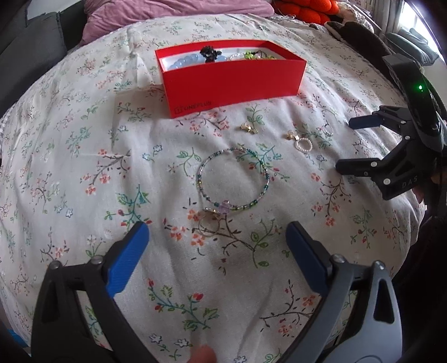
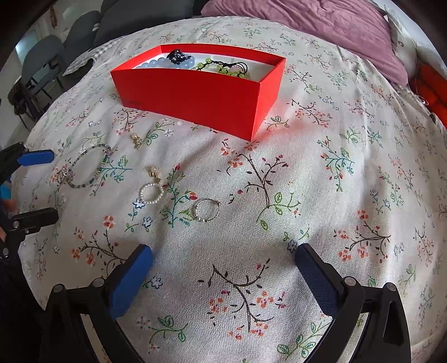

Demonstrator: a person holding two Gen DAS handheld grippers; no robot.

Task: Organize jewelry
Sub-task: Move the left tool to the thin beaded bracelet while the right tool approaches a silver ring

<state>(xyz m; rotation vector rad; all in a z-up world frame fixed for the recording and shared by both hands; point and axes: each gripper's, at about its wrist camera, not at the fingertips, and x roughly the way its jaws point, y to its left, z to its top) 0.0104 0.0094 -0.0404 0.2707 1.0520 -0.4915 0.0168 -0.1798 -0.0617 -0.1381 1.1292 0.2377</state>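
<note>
Left wrist view: bed w/ floral sheet (image 1: 83,173) fills nearly everything, lots of bare cloth on the near and left sides. Purple blanket (image 1: 167,14) bunched along the far edge, orange knit thing (image 1: 310,8) at the far right corner. Left gripper (image 1: 218,243) has its jaws wide apart, nothing between the pads but sheet. Beaded bracelet (image 1: 233,181) lies flat just beyond the fingertips, roughly centred on the gap, not touching either pad. It's a thin open loop of tiny green, teal and clear beads w/ a pale purple charm at its near side; a thin ring (image 1: 208,227) sits touching that end. Past it, two small gold earrings (image 1: 248,128) (image 1: 290,136), a pearl ring (image 1: 304,145) beside the second, and a thin beaded ring (image 1: 327,129) further right. Red box (image 1: 232,83) stands behind them all, open top, already holding pale blue beads, a black piece and green beads. Right gripper (image 1: 345,145) comes in from the right edge, jaws apart, near the thin beaded ring.

Right wrist view: right gripper (image 2: 223,265) jaws wide apart, empty, over bare sheet; big free stretch of cloth to its right. Thin beaded ring (image 2: 206,210) lies just ahead, left of centre; pearl ring (image 2: 151,192) further left. Bracelet (image 2: 89,167) is well off left, beside the left gripper (image 2: 44,187), which enters at the left edge w/ jaws apart. Red box (image 2: 195,95) sits at the far side, angled.
</note>
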